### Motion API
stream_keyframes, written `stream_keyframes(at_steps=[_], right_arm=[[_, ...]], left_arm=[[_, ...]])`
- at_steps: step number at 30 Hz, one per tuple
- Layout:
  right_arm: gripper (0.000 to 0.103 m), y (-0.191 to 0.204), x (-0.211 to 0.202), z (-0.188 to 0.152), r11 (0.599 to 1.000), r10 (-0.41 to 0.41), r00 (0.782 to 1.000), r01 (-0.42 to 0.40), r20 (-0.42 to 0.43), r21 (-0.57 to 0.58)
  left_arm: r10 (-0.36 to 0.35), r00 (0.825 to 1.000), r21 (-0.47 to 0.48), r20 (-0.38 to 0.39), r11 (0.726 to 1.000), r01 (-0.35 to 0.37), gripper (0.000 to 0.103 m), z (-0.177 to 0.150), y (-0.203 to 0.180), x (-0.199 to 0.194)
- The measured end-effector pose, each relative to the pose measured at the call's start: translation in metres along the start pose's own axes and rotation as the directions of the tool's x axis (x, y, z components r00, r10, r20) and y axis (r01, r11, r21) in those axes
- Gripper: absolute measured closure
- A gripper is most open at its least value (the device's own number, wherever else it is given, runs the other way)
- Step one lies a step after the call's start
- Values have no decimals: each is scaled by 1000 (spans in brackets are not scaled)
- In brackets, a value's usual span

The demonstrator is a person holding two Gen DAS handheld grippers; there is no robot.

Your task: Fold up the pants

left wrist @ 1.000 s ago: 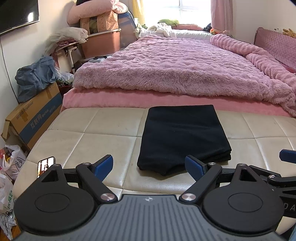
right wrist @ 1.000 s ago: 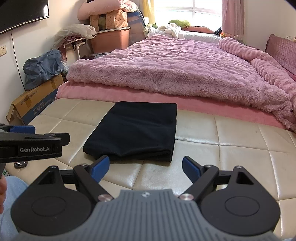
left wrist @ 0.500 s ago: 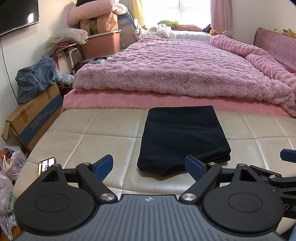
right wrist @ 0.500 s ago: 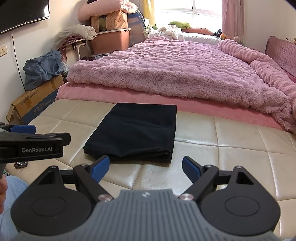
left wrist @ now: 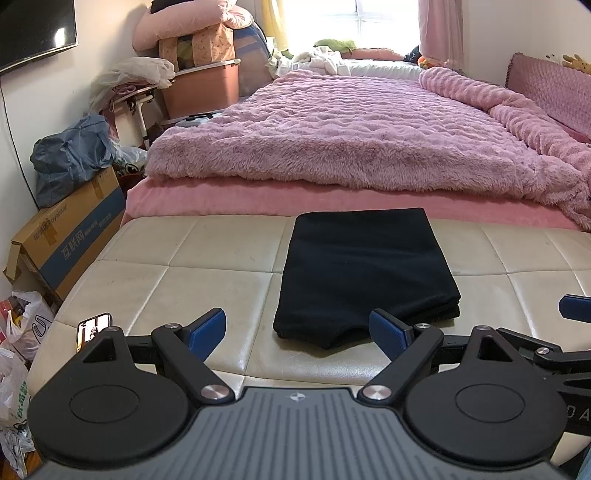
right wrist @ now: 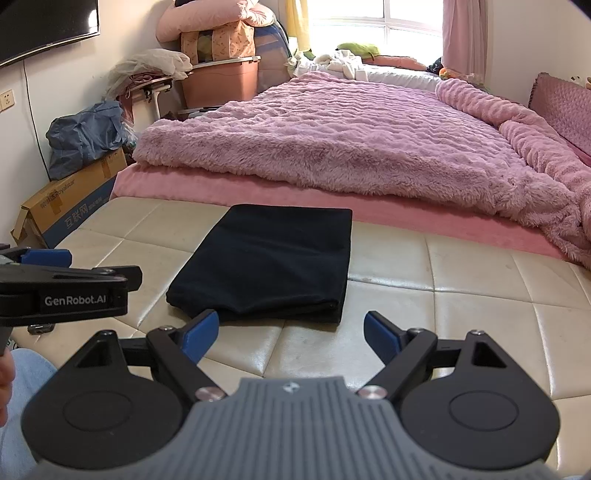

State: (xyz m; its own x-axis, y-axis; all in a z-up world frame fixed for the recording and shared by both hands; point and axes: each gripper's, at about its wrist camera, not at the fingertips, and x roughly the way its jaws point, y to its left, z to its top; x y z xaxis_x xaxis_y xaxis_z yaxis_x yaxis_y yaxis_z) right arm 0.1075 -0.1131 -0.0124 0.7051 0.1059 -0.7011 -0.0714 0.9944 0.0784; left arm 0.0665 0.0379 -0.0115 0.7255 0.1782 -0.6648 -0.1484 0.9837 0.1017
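Pants (left wrist: 364,273) — one black pair — are lying folded into a neat rectangle on the cream cushioned bench (left wrist: 207,291) at the foot of the bed, the far edge reaching almost to the pink mattress (left wrist: 258,201). The near edge is showing stacked layers, with one rounded bit of cloth sticking out toward the grippers.

Two grippers are hovering just short of that near edge, neither one touching the cloth. The left gripper (left wrist: 297,330) is holding its two blue-tipped fingers wide apart with nothing between them. The right gripper (right wrist: 290,332) is doing the same, spread and empty, sitting beside the pants' right corner. In the right wrist view the left gripper is showing side-on at the left edge of the frame.

One phone (left wrist: 93,329) is lying on the bench's left corner, its screen lit. One fluffy pink blanket (left wrist: 351,136) is covering the bed. By the left wall one cardboard box (left wrist: 70,243) is sitting with one blue bag (left wrist: 70,157) on top — and one television (left wrist: 35,31) is hanging above.
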Motion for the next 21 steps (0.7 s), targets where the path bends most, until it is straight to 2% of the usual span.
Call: stream_keyframes(at_steps=[11, 21], right_arm=[[21, -1, 1, -1, 1000, 1, 1000, -1, -8, 5], [21, -3, 3, -2, 1000, 1, 1000, -1, -10, 16]], left_arm=[[-17, 1000, 9, 15, 1000, 17, 1, 0, 1, -2], [4, 999, 26, 42, 1000, -5, 1, 2, 4, -4]])
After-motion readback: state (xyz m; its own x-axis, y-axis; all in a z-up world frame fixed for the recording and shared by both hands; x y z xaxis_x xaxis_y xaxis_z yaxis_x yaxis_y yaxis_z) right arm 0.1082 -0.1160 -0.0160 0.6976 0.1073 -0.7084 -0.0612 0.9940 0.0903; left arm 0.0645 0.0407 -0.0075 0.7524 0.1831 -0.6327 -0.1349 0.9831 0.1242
